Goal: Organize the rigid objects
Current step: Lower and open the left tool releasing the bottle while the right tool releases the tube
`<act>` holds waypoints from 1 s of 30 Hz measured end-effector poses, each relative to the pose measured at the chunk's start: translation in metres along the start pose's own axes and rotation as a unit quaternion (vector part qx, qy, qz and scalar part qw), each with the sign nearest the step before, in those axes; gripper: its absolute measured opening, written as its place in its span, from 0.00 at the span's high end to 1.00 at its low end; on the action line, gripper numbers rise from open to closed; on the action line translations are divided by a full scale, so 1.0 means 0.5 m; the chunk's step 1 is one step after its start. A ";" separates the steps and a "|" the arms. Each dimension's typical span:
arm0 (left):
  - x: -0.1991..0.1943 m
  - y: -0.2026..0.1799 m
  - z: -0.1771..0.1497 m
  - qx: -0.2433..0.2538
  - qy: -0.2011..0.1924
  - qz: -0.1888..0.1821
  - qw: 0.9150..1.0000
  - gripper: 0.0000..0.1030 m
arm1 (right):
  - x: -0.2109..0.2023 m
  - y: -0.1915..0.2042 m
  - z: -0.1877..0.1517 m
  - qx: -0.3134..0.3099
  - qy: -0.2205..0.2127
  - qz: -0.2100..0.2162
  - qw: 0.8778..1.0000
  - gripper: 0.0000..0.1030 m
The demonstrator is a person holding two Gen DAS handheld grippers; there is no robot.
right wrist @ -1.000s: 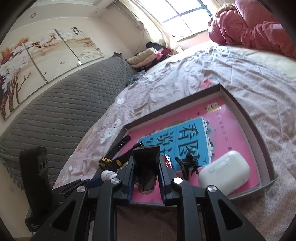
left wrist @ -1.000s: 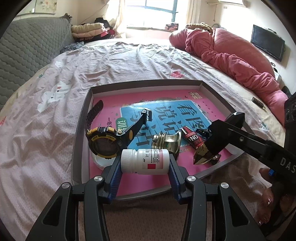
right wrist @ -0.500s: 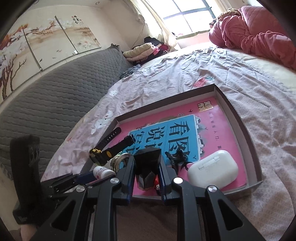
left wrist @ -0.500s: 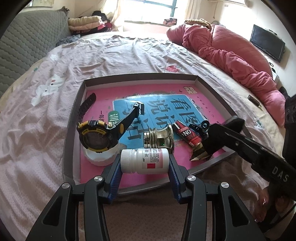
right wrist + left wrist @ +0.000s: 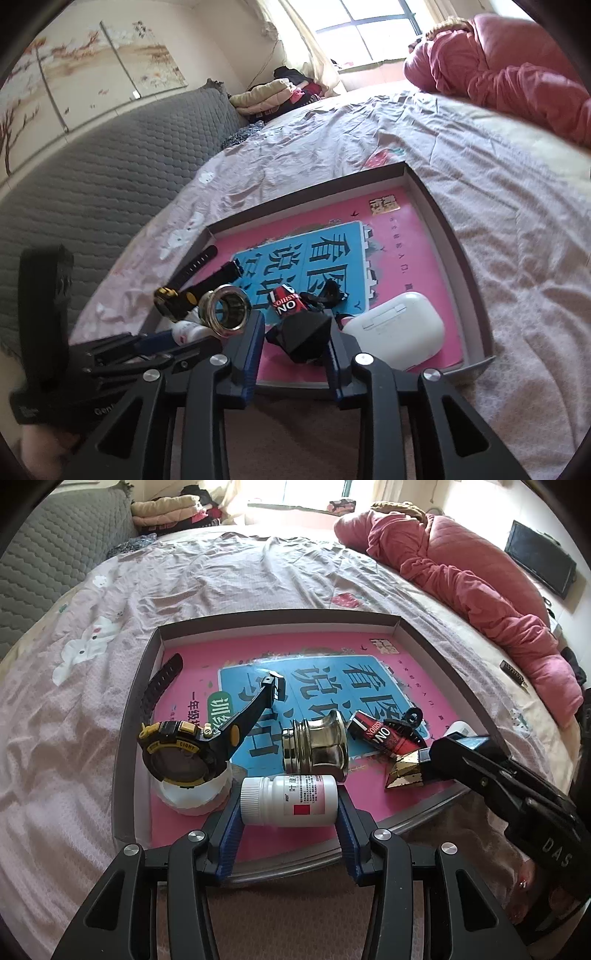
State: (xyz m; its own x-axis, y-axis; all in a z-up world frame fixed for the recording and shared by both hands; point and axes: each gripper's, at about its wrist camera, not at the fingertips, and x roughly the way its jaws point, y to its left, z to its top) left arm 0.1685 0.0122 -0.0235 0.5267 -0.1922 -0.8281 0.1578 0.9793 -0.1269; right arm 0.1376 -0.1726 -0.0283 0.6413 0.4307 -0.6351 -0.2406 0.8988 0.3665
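Note:
My left gripper (image 5: 288,812) is shut on a white pill bottle (image 5: 290,799), held sideways just above the near edge of the pink-lined tray (image 5: 136,709). My right gripper (image 5: 297,338) now has its jaws spread around a black and gold faceted object (image 5: 304,338) that rests on the tray floor; the same object shows in the left wrist view (image 5: 404,775). In the tray lie a black and yellow watch (image 5: 177,751) on a white disc, a brass fitting (image 5: 317,746), a red tube (image 5: 380,734), a black hair clip (image 5: 404,722) and a white earbud case (image 5: 397,334).
The tray sits on a bed with a pale pink sheet (image 5: 221,576). A pink quilt (image 5: 480,590) is piled at the far right. A grey padded headboard (image 5: 92,184) runs along the left. A dark remote (image 5: 513,672) lies right of the tray.
Both grippers came down toward the tray. My right gripper's jaws have spread and the black and gold object now sits on the tray floor. The left still holds the bottle.

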 end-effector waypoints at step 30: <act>0.022 -0.006 0.019 0.003 0.044 0.009 0.999 0.49 | -0.057 -0.017 0.009 0.012 -0.060 0.004 0.998 0.57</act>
State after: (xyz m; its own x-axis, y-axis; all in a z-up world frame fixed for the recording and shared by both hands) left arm 0.1817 0.0063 -0.0270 0.4547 -0.1676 -0.8747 0.1539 0.9821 -0.1082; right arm 0.1246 -0.1928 -0.0101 0.7218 0.4238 -0.5472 -0.2291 0.8923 0.3890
